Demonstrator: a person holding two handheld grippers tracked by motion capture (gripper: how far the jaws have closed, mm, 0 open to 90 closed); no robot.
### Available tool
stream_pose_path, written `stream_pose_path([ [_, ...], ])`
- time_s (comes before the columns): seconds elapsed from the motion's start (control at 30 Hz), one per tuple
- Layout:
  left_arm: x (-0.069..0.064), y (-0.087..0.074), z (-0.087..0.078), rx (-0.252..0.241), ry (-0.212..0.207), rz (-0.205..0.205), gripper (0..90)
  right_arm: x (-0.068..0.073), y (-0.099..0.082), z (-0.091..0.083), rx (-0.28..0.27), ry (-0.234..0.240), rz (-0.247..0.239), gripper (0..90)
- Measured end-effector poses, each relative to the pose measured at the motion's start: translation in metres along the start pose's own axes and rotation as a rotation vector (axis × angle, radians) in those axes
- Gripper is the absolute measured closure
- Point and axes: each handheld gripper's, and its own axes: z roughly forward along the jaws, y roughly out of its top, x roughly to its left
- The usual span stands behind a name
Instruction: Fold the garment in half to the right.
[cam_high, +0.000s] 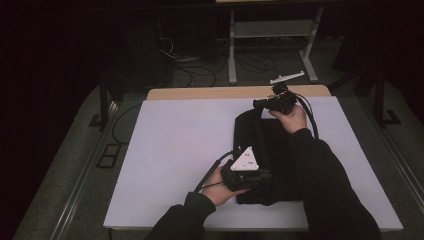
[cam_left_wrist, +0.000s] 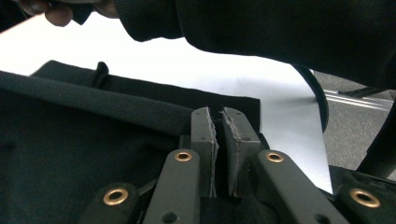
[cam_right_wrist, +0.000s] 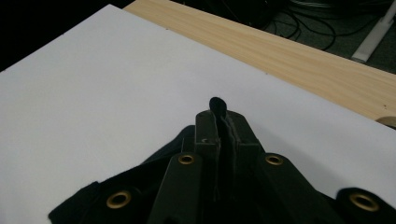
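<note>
A black cloth (cam_high: 272, 140) lies folded on the right half of the white table sheet (cam_high: 180, 150). My left gripper (cam_high: 265, 175), with its grey plate on top, sits at the cloth's near left edge. In the left gripper view the left gripper (cam_left_wrist: 219, 119) is shut on a fold of the black cloth (cam_left_wrist: 70, 154). My right gripper (cam_high: 256, 104) is at the cloth's far corner, pointing left. Up close, the right gripper (cam_right_wrist: 219, 116) is shut on the black cloth (cam_right_wrist: 159, 161), and a small nub of fabric pokes out past the tips.
A wooden table edge (cam_high: 210, 92) runs along the far side of the sheet, also as the wooden table edge (cam_right_wrist: 299, 56). Behind it on the floor stand a white frame (cam_high: 270, 30) and loose cables (cam_high: 195, 70). A dark sleeve (cam_left_wrist: 280, 28) crosses above the cloth.
</note>
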Motion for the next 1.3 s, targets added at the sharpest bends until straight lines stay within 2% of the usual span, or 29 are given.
stream_pose_path([
  [0.3, -0.002, 0.000, 0.019, 0.017, -0.021, -0.023, 81.7, -0.022, -0.023, -0.003, -0.010, 0.002, 0.055, 82.8],
  [0.4, -0.004, 0.002, 0.028, 0.040, -0.025, -0.015, 81.7, -0.029, -0.031, -0.005, -0.016, 0.002, 0.075, 82.8],
  [0.57, -0.006, 0.007, 0.037, 0.048, -0.037, -0.011, 81.7, -0.041, -0.042, -0.009, -0.017, -0.003, 0.104, 82.8],
  [0.77, -0.009, 0.010, 0.047, 0.071, -0.044, -0.001, 81.7, -0.050, -0.051, -0.012, -0.007, -0.015, 0.118, 82.7],
  [1.3, -0.008, 0.017, 0.061, 0.080, -0.054, -0.005, 82.2, -0.063, -0.061, -0.012, 0.019, -0.029, 0.147, 81.2],
])
